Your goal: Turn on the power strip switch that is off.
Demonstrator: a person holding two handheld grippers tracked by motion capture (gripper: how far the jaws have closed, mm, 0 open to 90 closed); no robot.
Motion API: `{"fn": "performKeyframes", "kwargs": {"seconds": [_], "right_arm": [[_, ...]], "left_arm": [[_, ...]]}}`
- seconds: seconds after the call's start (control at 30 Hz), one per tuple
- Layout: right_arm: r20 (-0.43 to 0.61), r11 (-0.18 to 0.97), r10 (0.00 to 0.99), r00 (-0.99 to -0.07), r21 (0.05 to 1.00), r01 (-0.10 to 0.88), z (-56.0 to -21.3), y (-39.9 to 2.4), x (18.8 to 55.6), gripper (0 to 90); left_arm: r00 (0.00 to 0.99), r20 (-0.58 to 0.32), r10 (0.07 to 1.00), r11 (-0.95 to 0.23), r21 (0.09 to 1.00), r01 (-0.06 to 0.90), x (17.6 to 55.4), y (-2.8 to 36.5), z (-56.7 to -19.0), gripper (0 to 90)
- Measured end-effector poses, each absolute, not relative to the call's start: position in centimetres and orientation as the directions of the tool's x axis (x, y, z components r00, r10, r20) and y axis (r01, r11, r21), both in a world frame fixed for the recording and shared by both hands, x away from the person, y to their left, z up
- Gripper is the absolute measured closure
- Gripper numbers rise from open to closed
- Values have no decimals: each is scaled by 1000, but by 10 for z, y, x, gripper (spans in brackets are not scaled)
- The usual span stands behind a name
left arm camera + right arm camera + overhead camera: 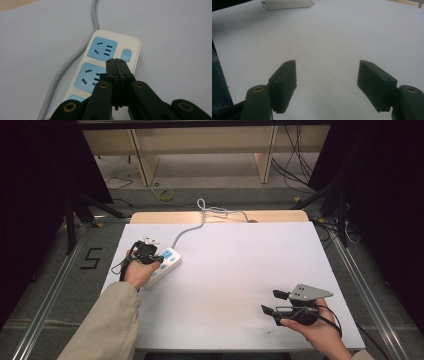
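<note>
The left gripper [116, 61] has its jaws pressed together with nothing between them. Their tips hang over a cream plastic power strip with pale blue socket faces [105, 47], directly above the border between the far socket and the middle one. Just beyond and to the right of the tips sits the strip's small blue rectangular switch button [126, 55], with a tiny red dot beside it. Whether the tips touch the strip's face cannot be told. The strip's grey cable [75, 55] leaves its far end and curves back along the left side of the jaws.

In the high view the left gripper [159, 260] lies over the strip [170, 256] near the left edge of the white worktop [240, 270], the hand wrapped around its body.

The right gripper [327, 82] holds its jaws wide apart, with bare worktop [327, 37] between and ahead of them. The strip [287, 3] lies far beyond the jaws, well apart from them. In the high view this gripper [276, 302] sits near the worktop's right front corner.
</note>
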State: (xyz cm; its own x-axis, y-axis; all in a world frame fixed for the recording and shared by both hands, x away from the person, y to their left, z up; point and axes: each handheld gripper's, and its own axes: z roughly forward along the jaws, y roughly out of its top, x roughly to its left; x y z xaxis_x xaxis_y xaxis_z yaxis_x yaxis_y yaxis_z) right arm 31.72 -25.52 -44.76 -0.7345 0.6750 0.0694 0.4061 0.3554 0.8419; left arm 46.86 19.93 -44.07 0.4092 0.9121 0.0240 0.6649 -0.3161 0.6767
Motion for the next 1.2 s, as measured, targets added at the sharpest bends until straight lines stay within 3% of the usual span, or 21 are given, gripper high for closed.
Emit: {"fn": "performKeyframes", "kwargs": {"seconds": [1.2], "right_arm": [[71, 359, 673, -736, 839, 409, -448, -255, 317, 320]], "left_arm": [[438, 45, 898, -369, 619, 693, 475, 193, -447, 897]]}}
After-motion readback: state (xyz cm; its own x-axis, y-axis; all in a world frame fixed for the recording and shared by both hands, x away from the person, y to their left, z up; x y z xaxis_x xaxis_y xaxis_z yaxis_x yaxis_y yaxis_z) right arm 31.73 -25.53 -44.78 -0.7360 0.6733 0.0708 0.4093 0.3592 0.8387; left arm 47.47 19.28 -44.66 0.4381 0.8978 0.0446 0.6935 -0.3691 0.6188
